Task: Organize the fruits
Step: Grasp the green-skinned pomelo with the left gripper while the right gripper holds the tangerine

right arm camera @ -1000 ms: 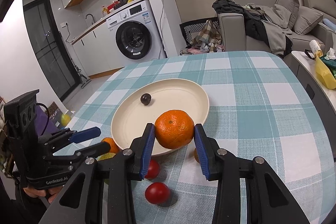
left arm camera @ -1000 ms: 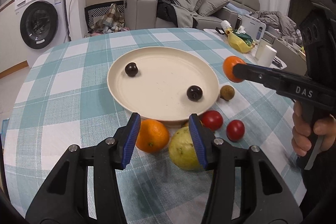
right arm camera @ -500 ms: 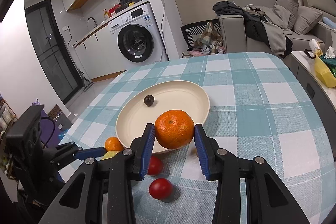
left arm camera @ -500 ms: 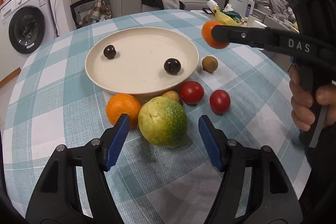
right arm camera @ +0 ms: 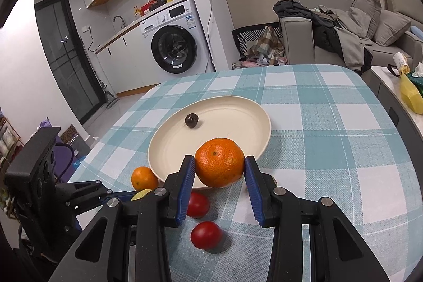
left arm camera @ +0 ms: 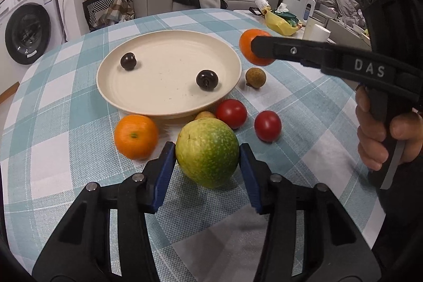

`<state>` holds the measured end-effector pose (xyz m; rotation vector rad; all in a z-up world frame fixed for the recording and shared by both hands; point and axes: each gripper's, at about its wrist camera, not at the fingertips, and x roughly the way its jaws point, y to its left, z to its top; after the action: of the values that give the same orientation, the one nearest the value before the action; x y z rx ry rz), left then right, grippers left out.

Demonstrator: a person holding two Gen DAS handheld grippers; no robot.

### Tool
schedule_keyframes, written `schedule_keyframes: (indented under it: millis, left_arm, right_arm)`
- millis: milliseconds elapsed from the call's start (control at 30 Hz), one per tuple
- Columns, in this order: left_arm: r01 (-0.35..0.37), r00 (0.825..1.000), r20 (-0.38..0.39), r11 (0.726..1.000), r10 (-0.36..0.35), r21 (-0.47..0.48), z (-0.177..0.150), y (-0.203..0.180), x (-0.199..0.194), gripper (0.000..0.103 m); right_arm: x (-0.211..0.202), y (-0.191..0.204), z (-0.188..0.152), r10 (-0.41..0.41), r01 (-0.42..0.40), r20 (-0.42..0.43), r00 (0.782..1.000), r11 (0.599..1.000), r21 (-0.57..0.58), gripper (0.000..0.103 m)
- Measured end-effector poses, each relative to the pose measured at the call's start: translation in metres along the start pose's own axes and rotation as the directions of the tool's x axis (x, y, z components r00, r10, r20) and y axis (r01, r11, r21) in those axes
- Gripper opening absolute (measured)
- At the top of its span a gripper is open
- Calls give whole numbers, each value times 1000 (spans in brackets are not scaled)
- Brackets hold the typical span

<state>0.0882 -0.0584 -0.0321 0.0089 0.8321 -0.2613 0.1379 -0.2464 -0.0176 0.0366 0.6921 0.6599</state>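
A cream plate [left arm camera: 148,97] on the checked table holds two dark cherries [left arm camera: 128,61] [left arm camera: 207,79]. My left gripper [left arm camera: 207,160] has its blue pads on both sides of a green-yellow guava [left arm camera: 207,151] resting on the cloth, closed on it. An orange [left arm camera: 136,136] lies to its left. My right gripper [right arm camera: 219,172] is shut on another orange [right arm camera: 219,162] and holds it above the plate's [right arm camera: 164,149] near rim; it also shows in the left wrist view [left arm camera: 251,44]. Two red tomatoes [left arm camera: 231,112] [left arm camera: 267,125] and a brown longan [left arm camera: 255,75] lie by the plate.
A second small yellowish fruit [left arm camera: 205,115] sits half hidden behind the guava against the plate. A side table with a yellow bag [left arm camera: 280,23] and white cup [left arm camera: 316,31] stands beyond the table's right edge. A sofa and washing machine [right arm camera: 174,49] are behind.
My left gripper has shifted from beside the orange to the guava and closed its pads onto it. My right gripper keeps holding its orange, nearly still over the plate's edge.
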Motion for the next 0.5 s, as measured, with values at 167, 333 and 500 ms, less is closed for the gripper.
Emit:
schedule_keyframes:
  millis: [167, 333, 500]
  left_arm:
    - [21, 998, 57, 1000, -21, -5, 8, 0, -16, 46]
    - [18, 995, 97, 999, -14, -36, 14, 11, -28, 46]
    - [2, 992, 129, 997, 9, -82, 22, 25, -37, 46]
  right_arm:
    - [3, 4, -1, -12, 12, -7, 1000, 1000, -18, 39]
    - [3, 12, -3, -12, 12, -8, 1000, 999, -43, 39]
    - [5, 20, -5, -5, 4, -22, 1000, 998, -59, 39]
